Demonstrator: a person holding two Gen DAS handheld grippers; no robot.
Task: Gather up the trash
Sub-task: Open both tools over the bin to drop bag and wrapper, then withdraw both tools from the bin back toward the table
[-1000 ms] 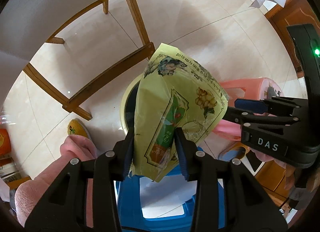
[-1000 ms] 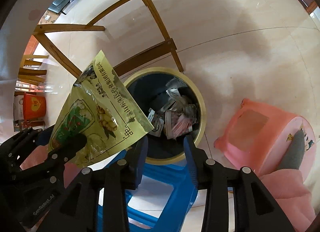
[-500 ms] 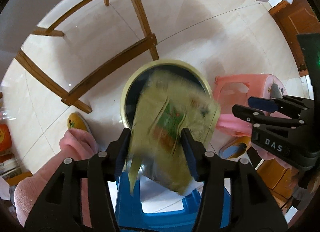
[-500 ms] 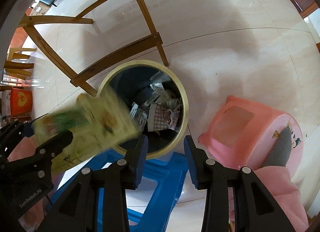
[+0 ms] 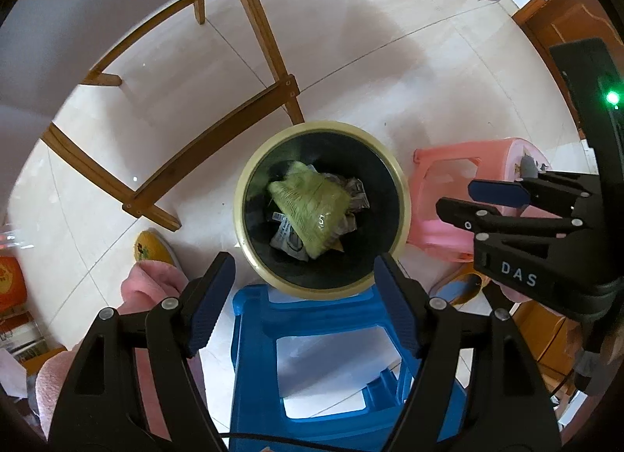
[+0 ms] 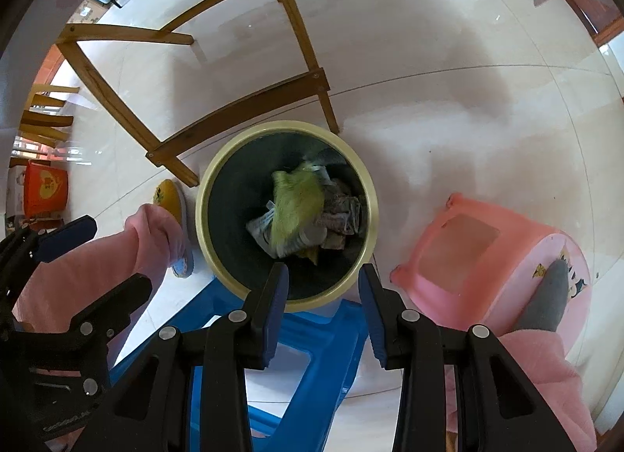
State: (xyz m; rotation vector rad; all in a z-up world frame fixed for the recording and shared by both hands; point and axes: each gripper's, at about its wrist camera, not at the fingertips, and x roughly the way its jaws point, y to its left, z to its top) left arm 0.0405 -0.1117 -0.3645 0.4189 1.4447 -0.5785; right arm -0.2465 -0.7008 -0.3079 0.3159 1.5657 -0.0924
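Left gripper (image 5: 304,276): points straight down above the bin; jaws spread wide and have just been opening, nothing between the pads.
Right gripper (image 6: 323,284): points straight down over the bin's 6 o'clock rim; jaws stand partly apart with nothing between them. In the left view it shows at 3 o'clock, side on.
Bag (image 5: 308,210): green snack bag, blurred, lying inside the bin on top of other wrappers, clear of both grippers.
Bin (image 5: 397,183): round, cream rim, dark inside, on the tiled floor; holds crumpled wrappers (image 6: 343,214) beside the bag.
Blue stool (image 5: 312,358): at the bin's 6 o'clock, its edge just under the rim.
Pink stool (image 6: 487,253): tipped on its side at the bin's 3 o'clock, near but apart.
Wooden frame (image 5: 218,120): legs and crossbar at the bin's 11 o'clock, one foot close to the rim.
Person: pink trouser leg (image 6: 97,253) and yellow slipper (image 5: 150,251) at the bin's 9 o'clock.
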